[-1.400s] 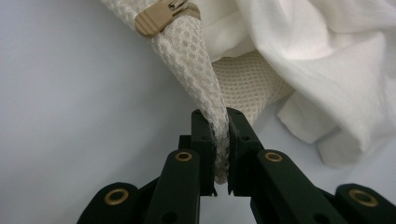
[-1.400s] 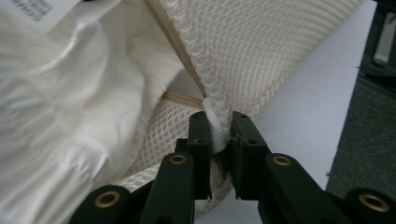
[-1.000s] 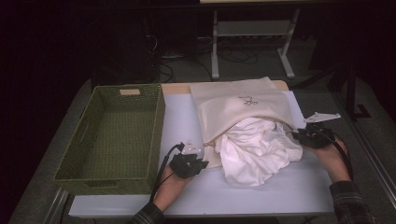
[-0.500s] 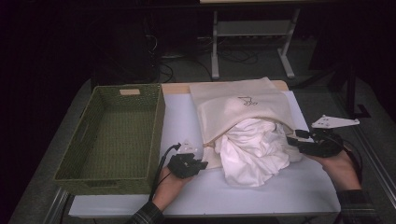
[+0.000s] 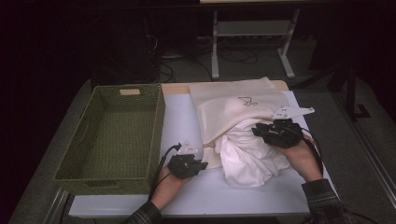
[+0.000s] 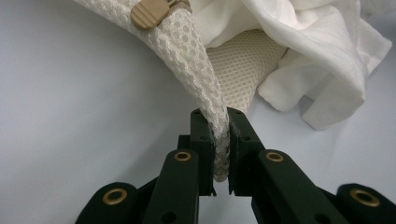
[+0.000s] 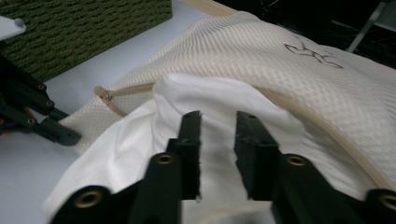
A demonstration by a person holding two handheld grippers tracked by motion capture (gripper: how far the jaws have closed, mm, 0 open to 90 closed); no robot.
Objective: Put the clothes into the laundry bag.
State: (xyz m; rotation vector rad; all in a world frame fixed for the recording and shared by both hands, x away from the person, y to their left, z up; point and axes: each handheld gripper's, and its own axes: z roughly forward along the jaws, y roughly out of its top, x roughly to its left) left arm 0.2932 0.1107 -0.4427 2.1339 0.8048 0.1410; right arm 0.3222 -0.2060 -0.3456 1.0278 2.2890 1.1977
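High view: a mesh bag (image 5: 233,105) lies flat on the table (image 5: 196,196), its mouth toward the person and its long axis running away from them. A white cloth (image 5: 250,156) spills out of that mouth, half in and half out. A green basket (image 5: 112,135) stands just left of the bag. The left gripper (image 5: 198,164) sits at the bag's near left corner; the right gripper (image 5: 261,132) hovers over the cloth on the right side, nearer to it than the left.

Left gripper view: the left gripper (image 6: 222,154) is clamped tight on a fold of the bag's rim (image 6: 196,74), the mesh pinched between the black jaws. A tan toggle (image 6: 149,11) sits higher up on the same rim. The cloth (image 6: 317,46) bulges out beyond and to the right of the held edge.

Right gripper view: the right gripper (image 7: 218,135) stands with its jaws partly apart and nothing between them, the cloth (image 7: 205,100) directly ahead and under the tips. The bag (image 7: 289,70) arches over the cloth beyond, its printed mark (image 7: 312,52) at the far side; the left gripper (image 7: 60,133) holds the rim at left, with the basket (image 7: 84,28) behind it.

The move ahead likely turns on this: the cloth lies straight in front of the open right gripper, with the bag's mouth just past it, held taut by the left.
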